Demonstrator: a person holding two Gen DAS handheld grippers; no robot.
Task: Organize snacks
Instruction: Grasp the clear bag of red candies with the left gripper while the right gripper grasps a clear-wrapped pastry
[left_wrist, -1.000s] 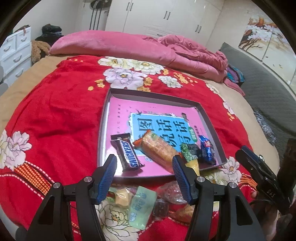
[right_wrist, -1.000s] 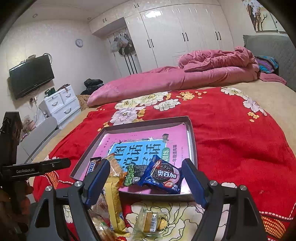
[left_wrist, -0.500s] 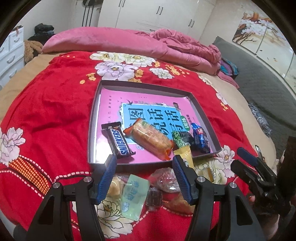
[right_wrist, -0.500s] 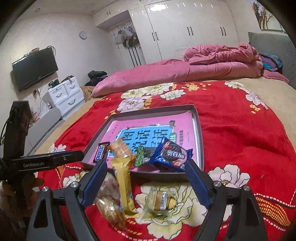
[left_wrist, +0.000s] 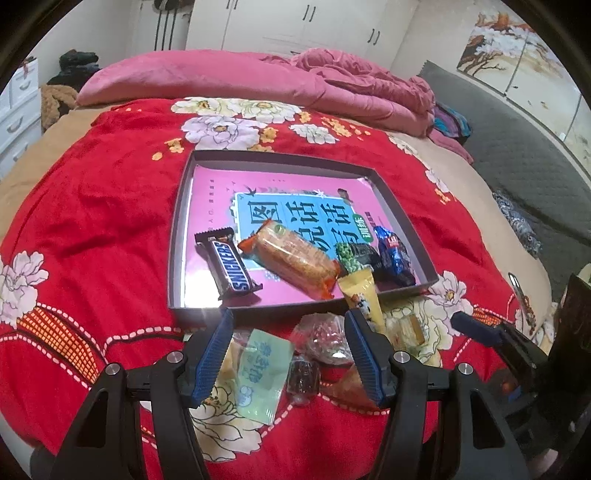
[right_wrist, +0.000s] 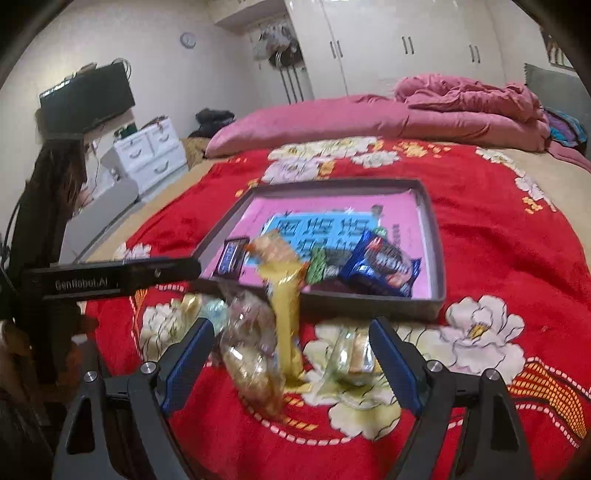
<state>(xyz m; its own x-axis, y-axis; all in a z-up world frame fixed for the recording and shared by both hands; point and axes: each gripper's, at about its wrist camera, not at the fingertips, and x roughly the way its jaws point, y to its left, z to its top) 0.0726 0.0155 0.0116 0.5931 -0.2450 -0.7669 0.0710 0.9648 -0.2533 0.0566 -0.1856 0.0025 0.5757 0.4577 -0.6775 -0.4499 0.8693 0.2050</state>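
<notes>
Currently the yellow packet (right_wrist: 286, 325) lies straight ahead of the right gripper (right_wrist: 291, 363), long axis running away from it, far end leaning on the tray (right_wrist: 430, 306) wall. Jaws wide apart, holding nothing. Left gripper (left_wrist: 288, 360), likewise agape and empty, sits over the green sachet (left_wrist: 260, 376).

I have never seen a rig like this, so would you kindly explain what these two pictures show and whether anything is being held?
No robot here: a person holds a two-finger tool in each hand, with a camera on each looking along its fingers. One picture comes from the left gripper, the other from the right gripper. Both look down at a red blanket on a bed. A shallow tray holds a Snickers bar, an orange cracker pack and a blue cookie pack. More loose snacks lie before the tray. Both jaws stand open; nothing is held.
</notes>
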